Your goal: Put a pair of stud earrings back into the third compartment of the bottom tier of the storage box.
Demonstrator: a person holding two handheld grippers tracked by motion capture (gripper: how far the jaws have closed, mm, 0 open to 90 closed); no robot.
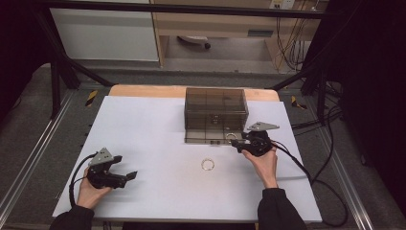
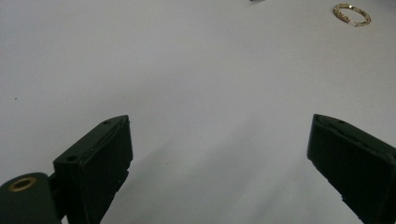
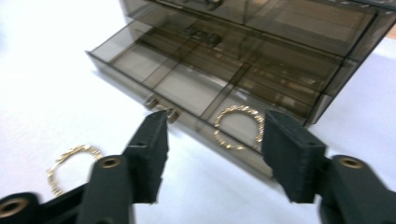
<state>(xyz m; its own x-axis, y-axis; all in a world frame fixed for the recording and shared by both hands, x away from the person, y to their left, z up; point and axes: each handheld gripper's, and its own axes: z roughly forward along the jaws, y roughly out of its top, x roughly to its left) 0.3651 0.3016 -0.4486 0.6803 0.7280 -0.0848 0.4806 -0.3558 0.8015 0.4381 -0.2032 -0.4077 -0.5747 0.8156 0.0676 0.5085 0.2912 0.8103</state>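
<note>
A smoky see-through organiser box point(image 1: 215, 103) stands at the back middle of the white mat, its lower drawer point(image 1: 206, 136) pulled out. One gold bracelet point(image 1: 231, 136) point(image 3: 238, 127) lies in the drawer's front right compartment. A second gold bracelet point(image 1: 208, 164) point(image 2: 352, 14) point(image 3: 70, 161) lies on the mat in front of the box. My right gripper point(image 1: 237, 143) point(image 3: 217, 119) hovers at the drawer's point(image 3: 121, 70) front right corner, open, with nothing pressed between its pads. Near the front left, my left gripper point(image 1: 129, 176) point(image 2: 219, 140) rests open and empty.
The white mat point(image 1: 143, 143) covers a wooden table. Cables trail from both grippers, the right one looping over the mat's right edge point(image 1: 306, 172). Black frame bars point(image 1: 57, 72) rise at the back corners.
</note>
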